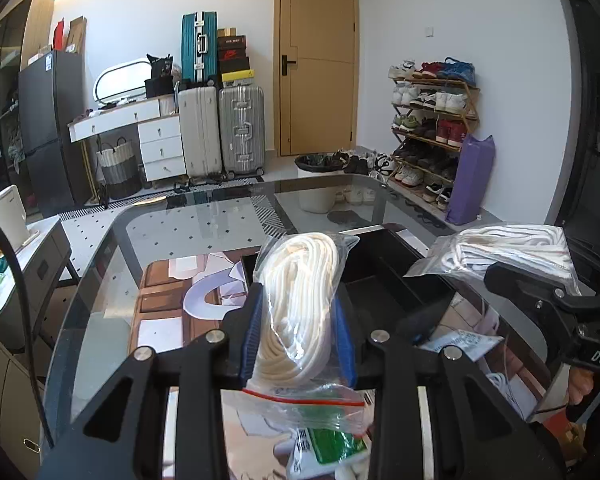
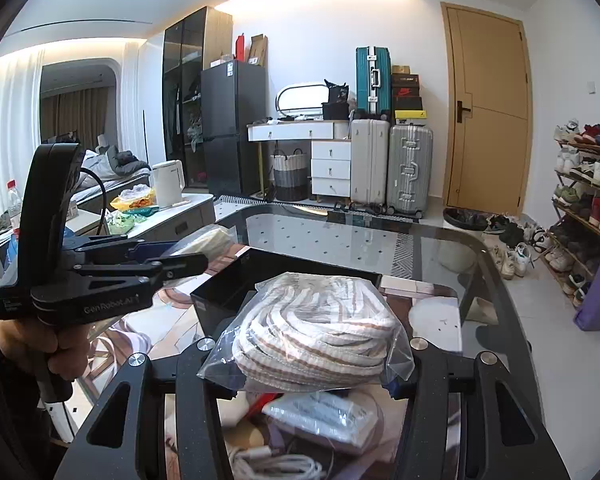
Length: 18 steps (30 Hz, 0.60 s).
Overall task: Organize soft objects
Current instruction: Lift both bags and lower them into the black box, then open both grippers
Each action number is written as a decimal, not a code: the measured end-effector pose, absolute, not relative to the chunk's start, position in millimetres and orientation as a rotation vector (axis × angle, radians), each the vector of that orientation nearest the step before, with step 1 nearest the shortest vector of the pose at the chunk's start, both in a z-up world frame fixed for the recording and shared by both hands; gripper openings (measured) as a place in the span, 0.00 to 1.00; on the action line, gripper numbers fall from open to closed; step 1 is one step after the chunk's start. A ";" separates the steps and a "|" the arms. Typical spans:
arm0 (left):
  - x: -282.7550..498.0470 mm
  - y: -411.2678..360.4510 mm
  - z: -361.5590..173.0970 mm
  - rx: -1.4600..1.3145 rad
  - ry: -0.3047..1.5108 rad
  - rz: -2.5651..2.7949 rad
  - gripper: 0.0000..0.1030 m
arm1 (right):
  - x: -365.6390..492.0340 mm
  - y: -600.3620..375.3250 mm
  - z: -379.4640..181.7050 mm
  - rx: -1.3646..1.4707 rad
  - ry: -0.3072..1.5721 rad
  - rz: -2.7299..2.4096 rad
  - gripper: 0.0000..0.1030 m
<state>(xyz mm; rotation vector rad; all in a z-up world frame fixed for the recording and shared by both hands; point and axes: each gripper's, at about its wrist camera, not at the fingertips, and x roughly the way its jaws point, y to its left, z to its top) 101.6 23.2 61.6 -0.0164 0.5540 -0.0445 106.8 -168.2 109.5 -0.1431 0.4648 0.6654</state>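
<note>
The left gripper [image 1: 298, 320] is clenched on a clear zip-top plastic bag of coiled cream-white rope [image 1: 300, 300], its blue-padded fingers [image 1: 346, 332] pressing the bundle from both sides so that the coil stands up between them and the red seal strip hangs below. The right gripper [image 2: 316, 364] is clamped on a second clear plastic bag holding a flat coil of white cord with brown stripes [image 2: 316, 328]; that bag bulges over the jaws, and the fingertips are hidden beneath it. Both bags are held above the glass-topped table [image 1: 204, 220], just on the near side of an open black rectangular bin [image 1: 384, 276] that sits toward the table's middle.

The step in hand appears to be carrying each bag to the bin and setting it down inside. To do it well, I would bring one bag over at a time, since the two grippers are close together and the bin's mouth looks only a little wider than either bundle. Lower each bag until its bottom is below the black rim before letting go, otherwise slippery plastic may slide off the edge onto the glass. The rope bag is gripped at its middle, so the loose lower end may catch the near wall; tilting it forward should clear that. More packets lie on the table under the grippers [image 2: 324, 420], so space should be left beside the first bags.
</note>
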 end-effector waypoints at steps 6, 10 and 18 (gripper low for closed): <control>124.3 19.5 54.6 -0.023 0.588 -0.044 0.30 | 133.3 -152.2 103.5 -0.167 0.503 0.685 0.50; 135.7 15.6 51.0 -0.009 0.602 -0.042 0.30 | 147.8 -138.1 98.2 -0.189 0.530 0.697 0.50; 155.1 13.5 46.8 -0.003 0.631 -0.048 0.30 | 178.8 -122.2 85.7 -0.208 0.586 0.699 0.50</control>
